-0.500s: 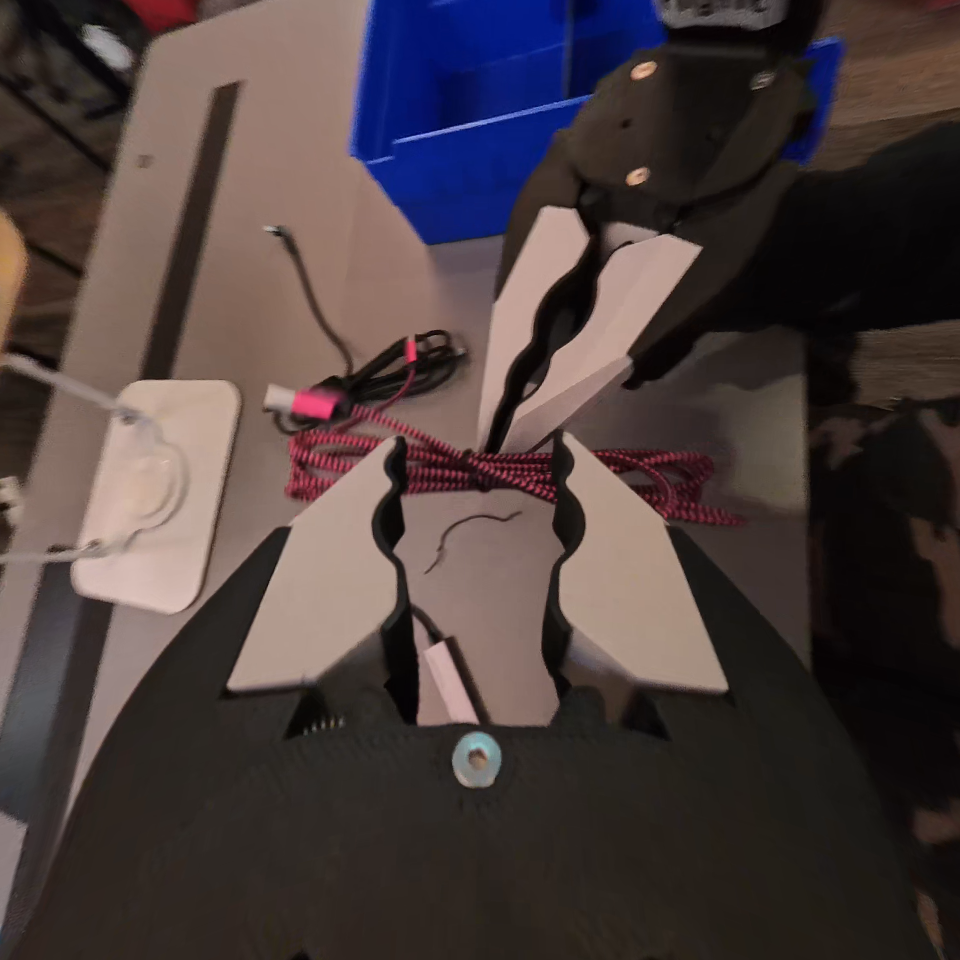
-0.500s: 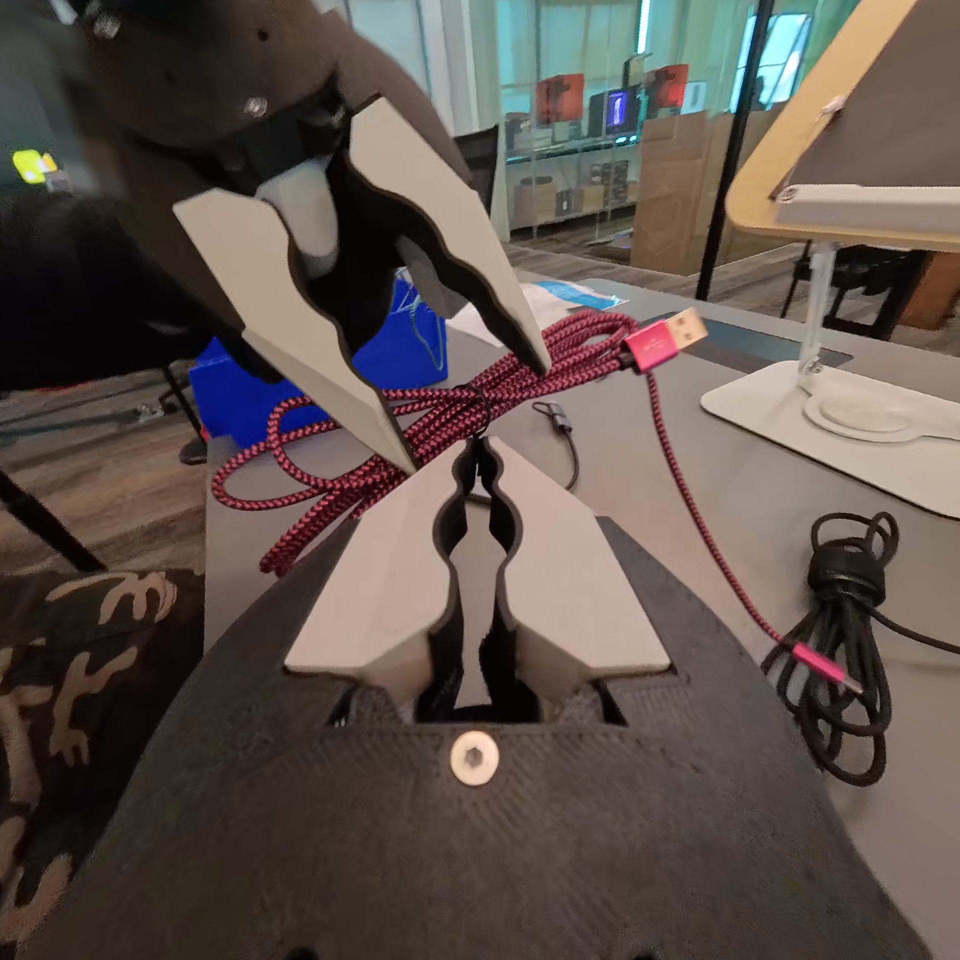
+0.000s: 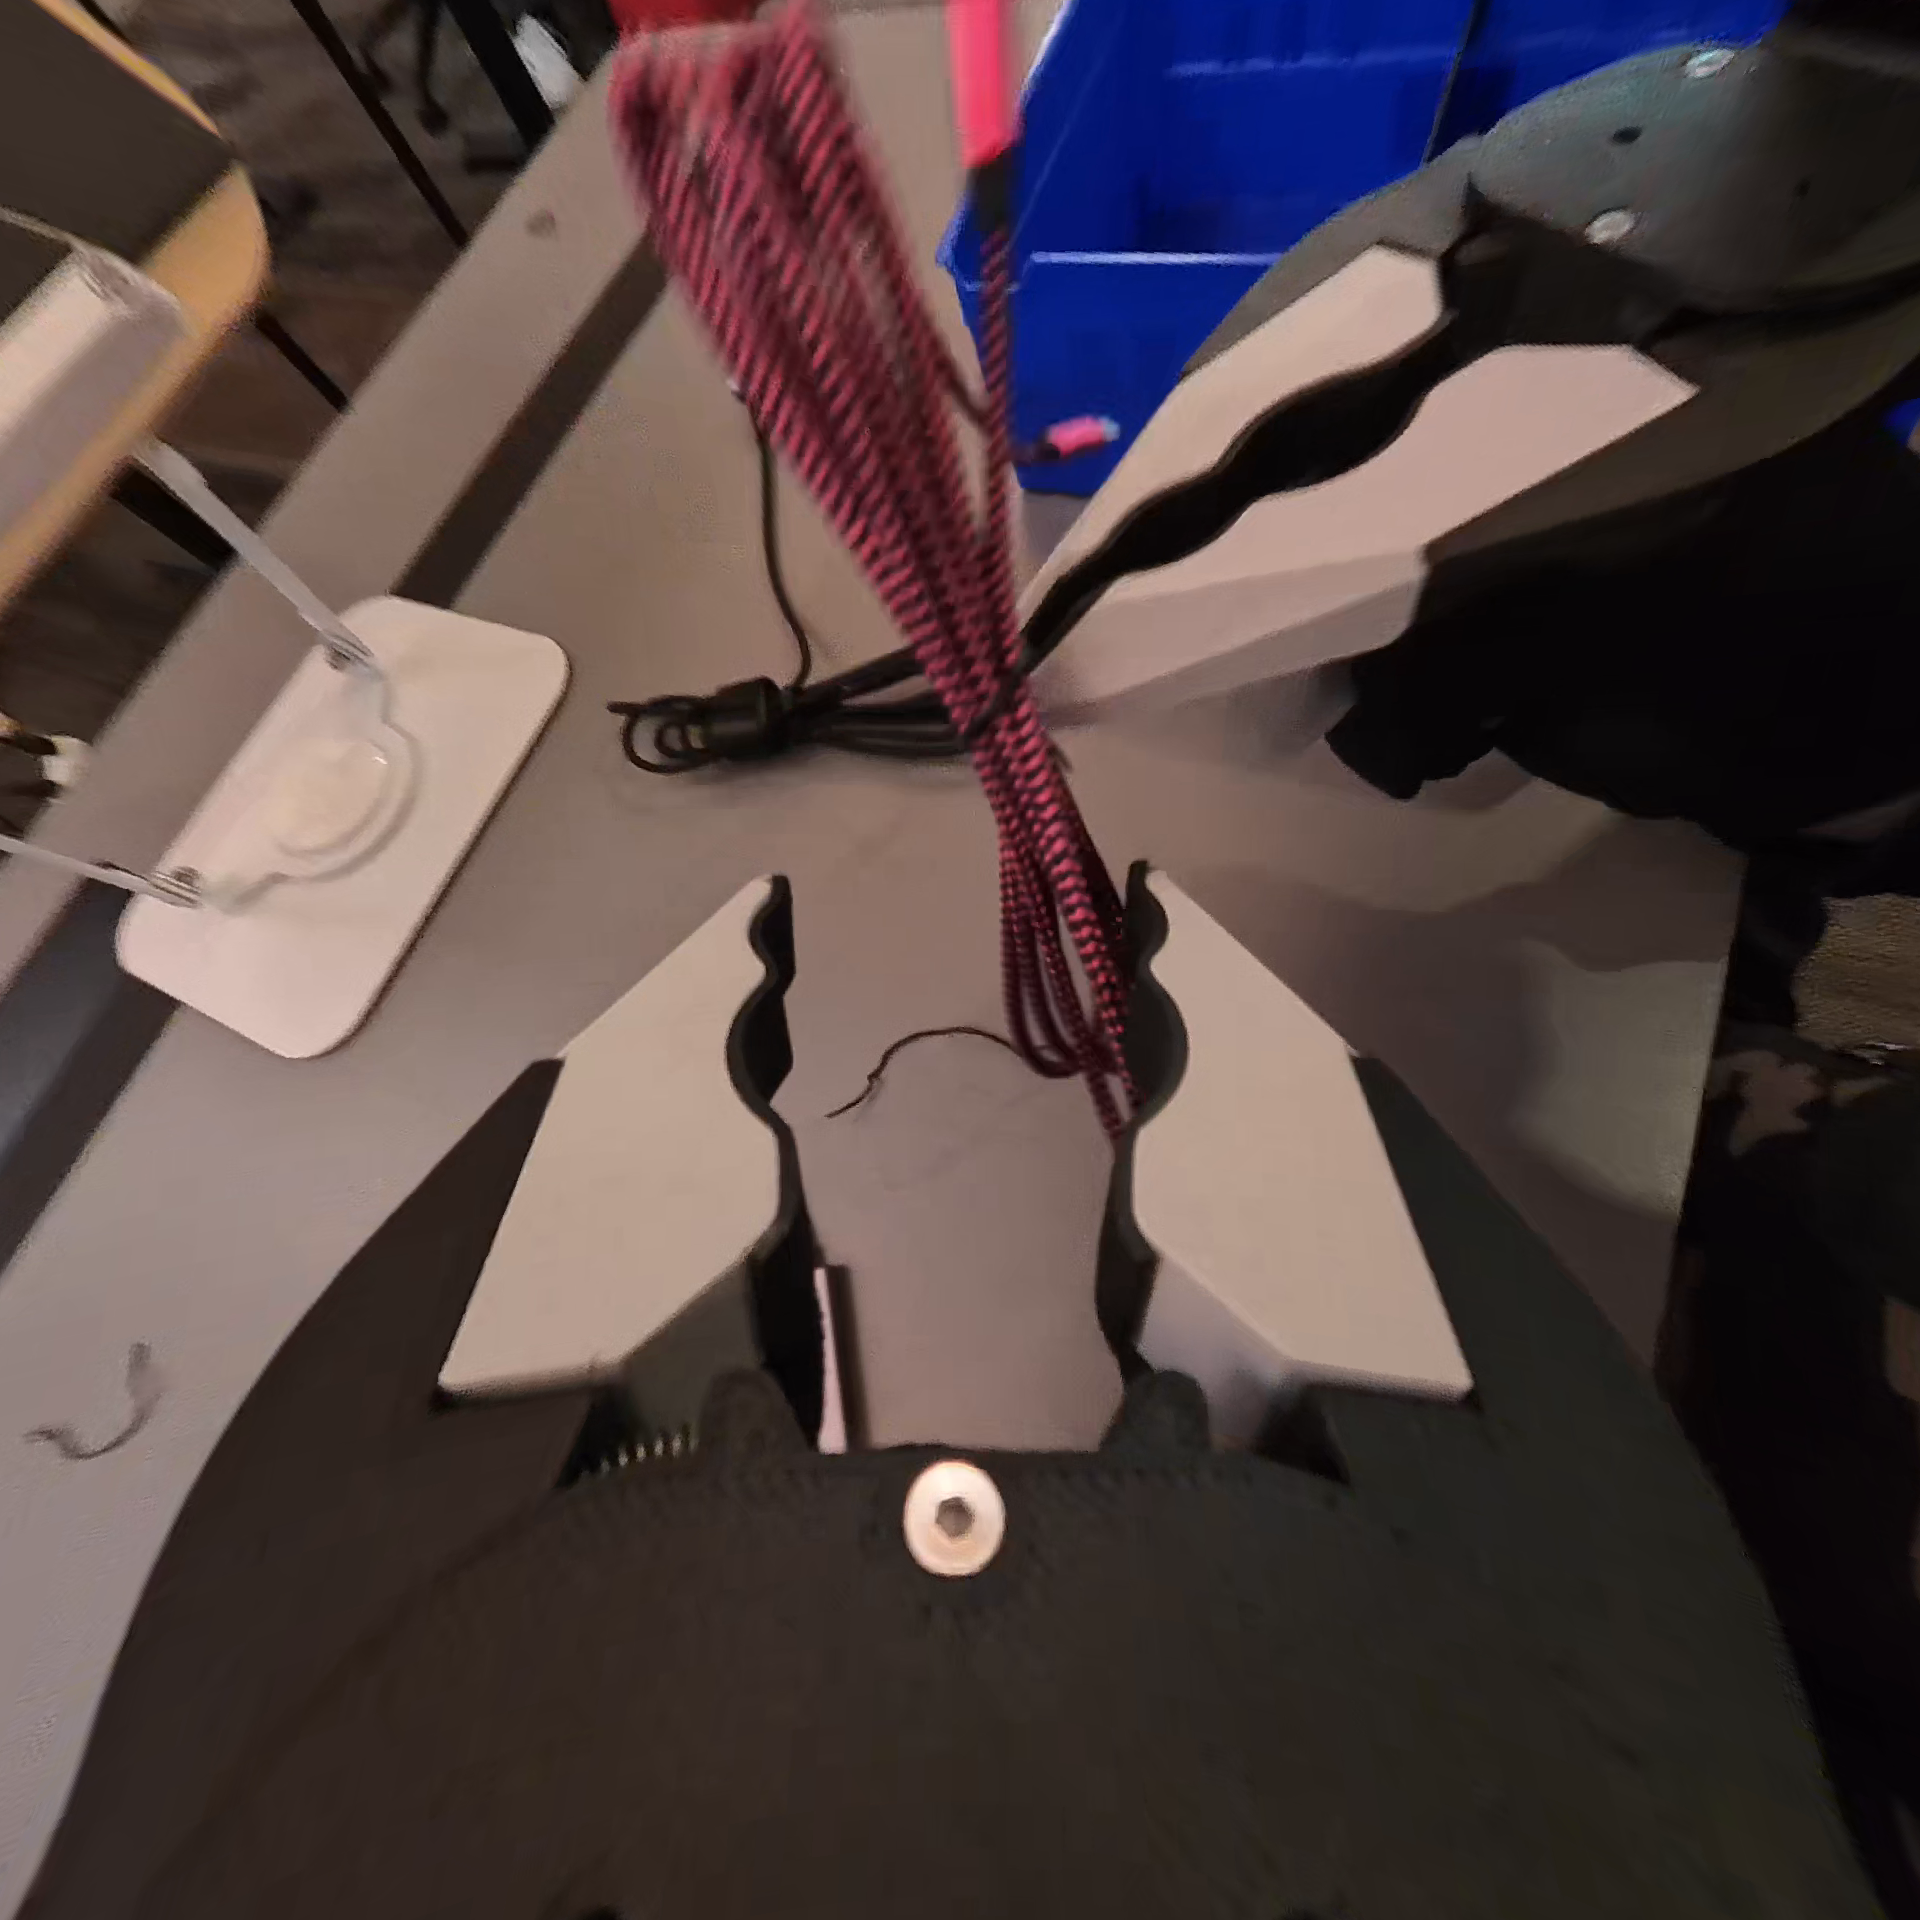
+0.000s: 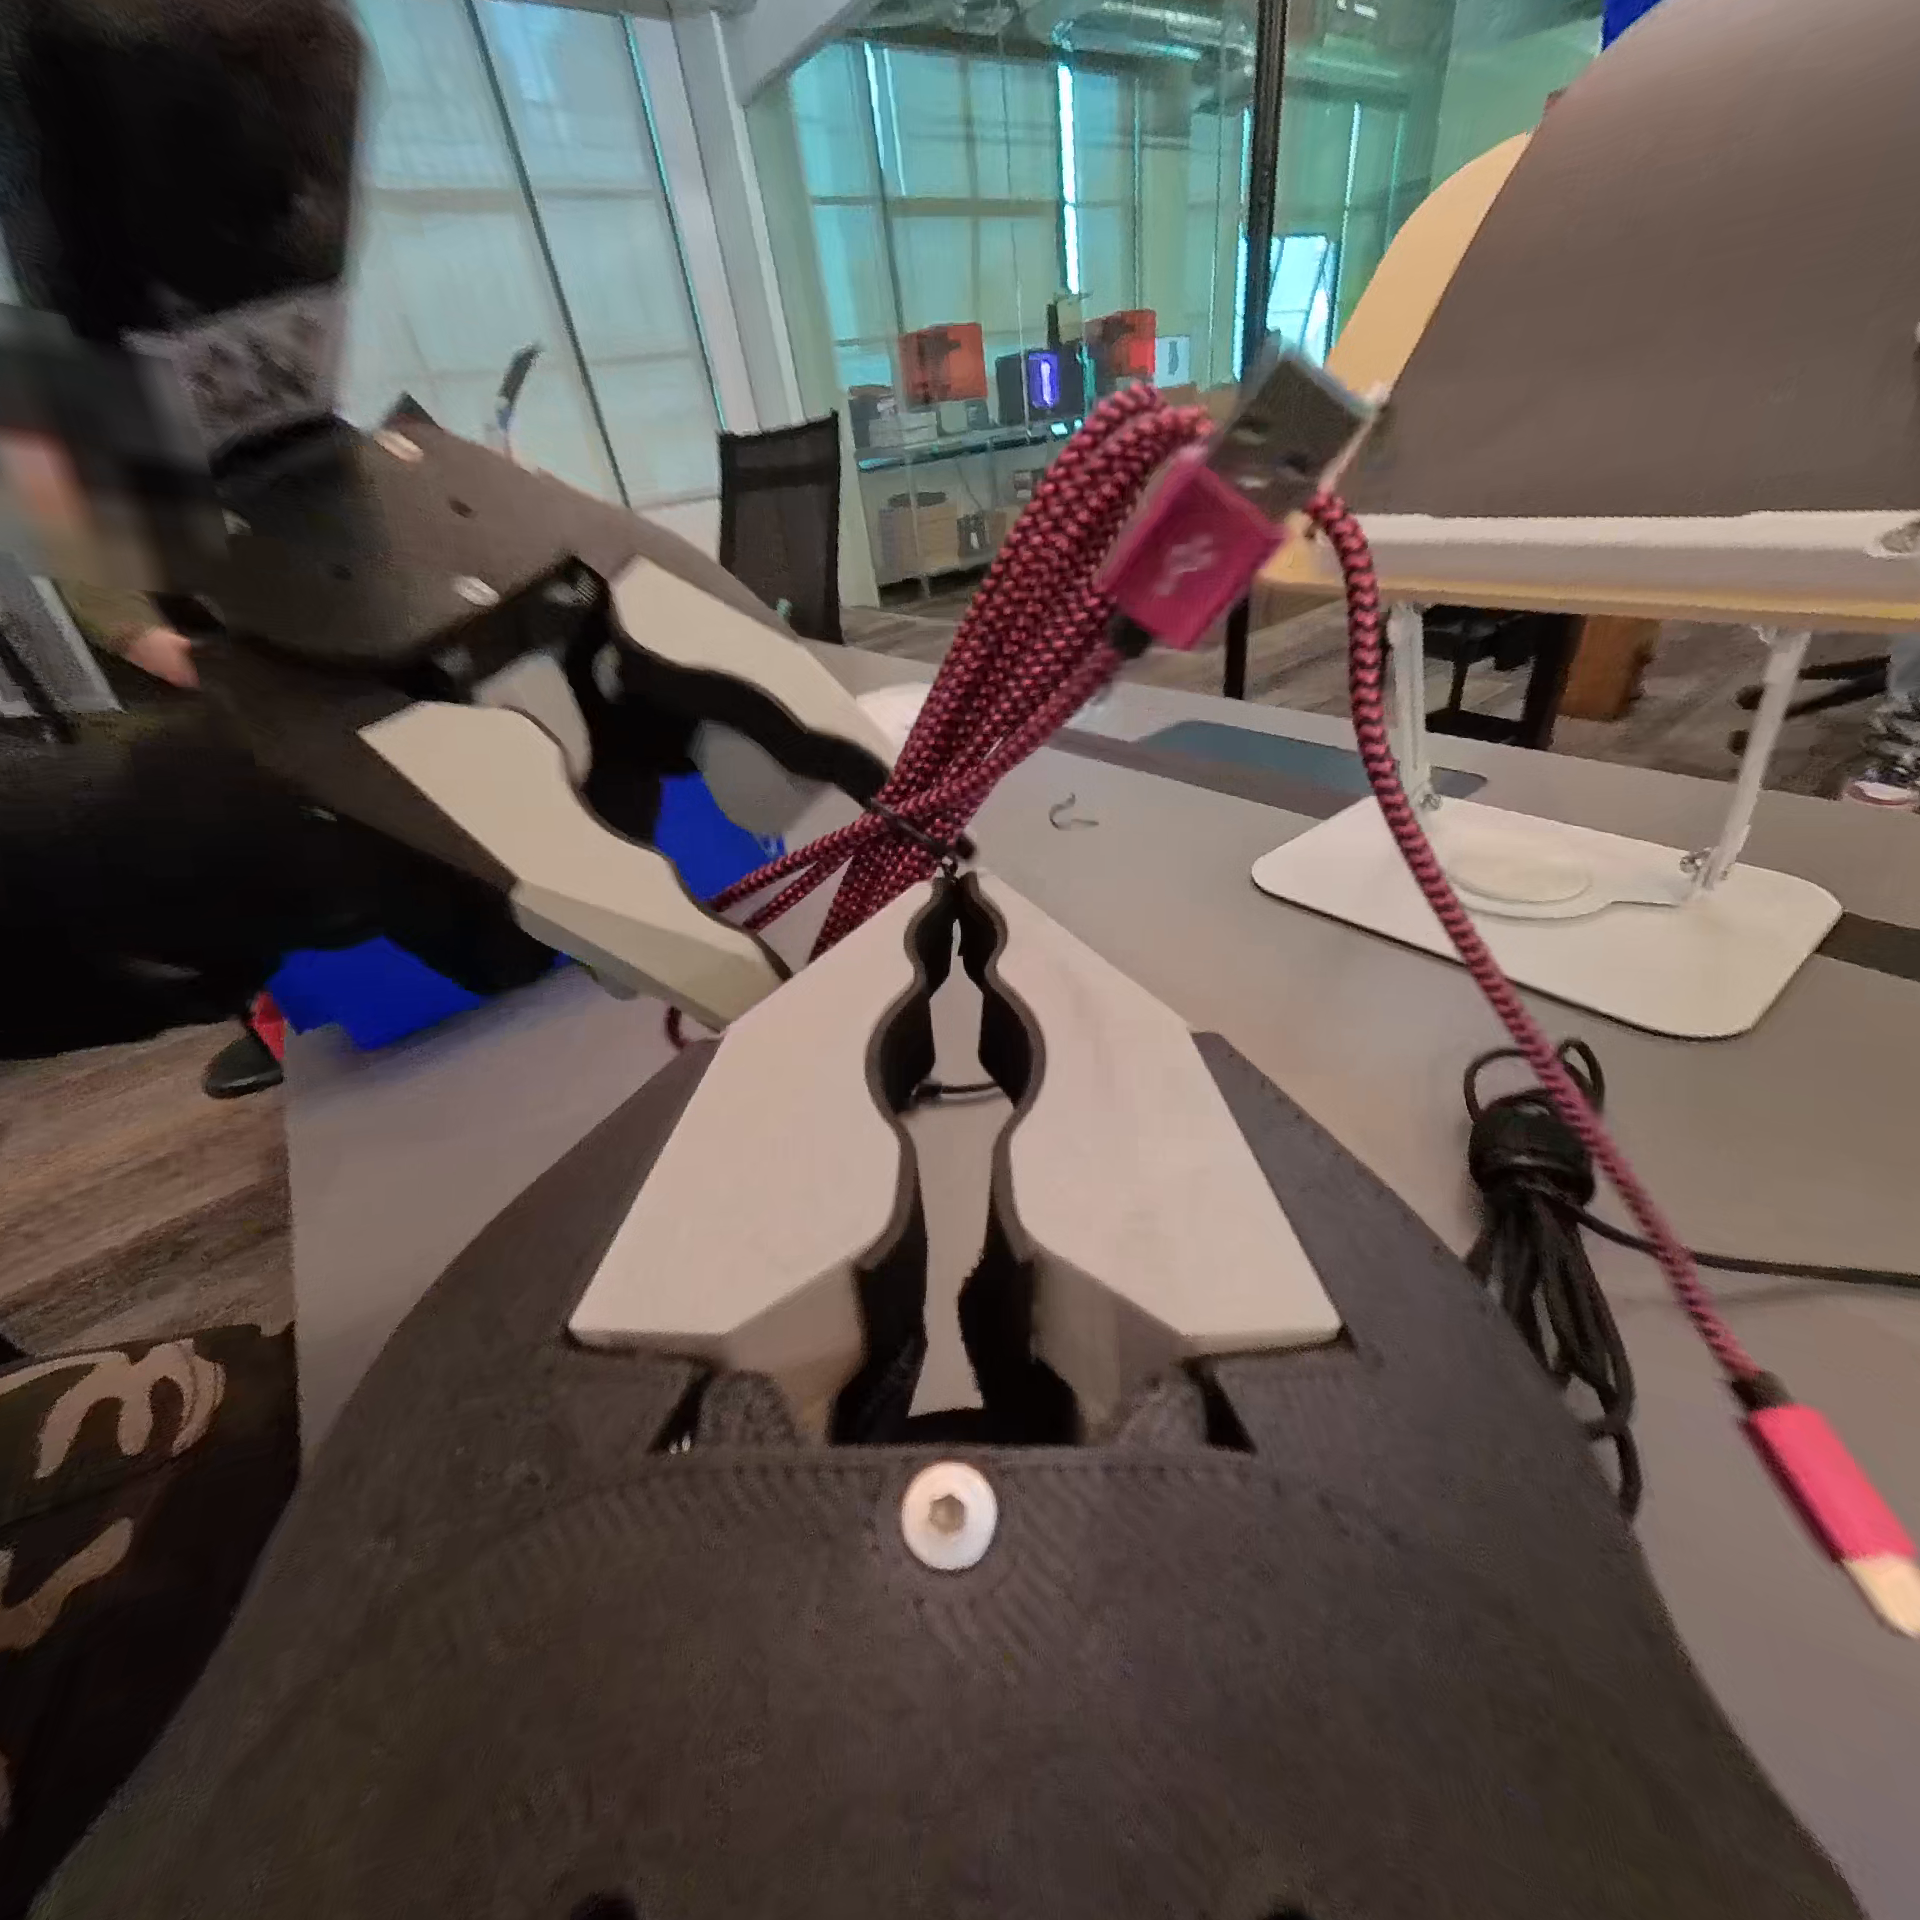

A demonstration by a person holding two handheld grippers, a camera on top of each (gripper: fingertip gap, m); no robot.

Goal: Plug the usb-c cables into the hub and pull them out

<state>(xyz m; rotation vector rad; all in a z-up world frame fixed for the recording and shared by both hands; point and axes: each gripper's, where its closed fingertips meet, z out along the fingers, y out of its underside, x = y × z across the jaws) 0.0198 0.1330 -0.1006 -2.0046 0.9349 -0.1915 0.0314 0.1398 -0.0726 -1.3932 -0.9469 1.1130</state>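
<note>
A red-and-black braided cable bundle (image 3: 894, 436) hangs in the air, held by the black tie (image 4: 920, 831) around its middle. My right gripper (image 4: 951, 883) is shut on that tie; it also shows in the left wrist view (image 3: 1039, 655) at upper right. The bundle's large plug (image 4: 1236, 488) points up and its small plug (image 4: 1829, 1496) dangles at the right. My left gripper (image 3: 956, 894) is open and empty just above the table, and the bundle's lower loops hang against its right finger (image 3: 1247, 1122). A black cable bundle (image 3: 748, 717) lies on the table. A small white piece (image 3: 831, 1351) shows between the left finger bases.
A blue bin (image 3: 1195, 208) stands at the table's far edge. A white stand base (image 3: 343, 821) sits at the left, also seen in the right wrist view (image 4: 1558, 935). Loose black ties (image 3: 914, 1049) lie on the grey table (image 3: 364, 1195). Less than 4 cm separates the two grippers' tips.
The right gripper has lifted the red cable bundle off the table by its tie, so the bundle now hangs upright. The left gripper stays open below it.
</note>
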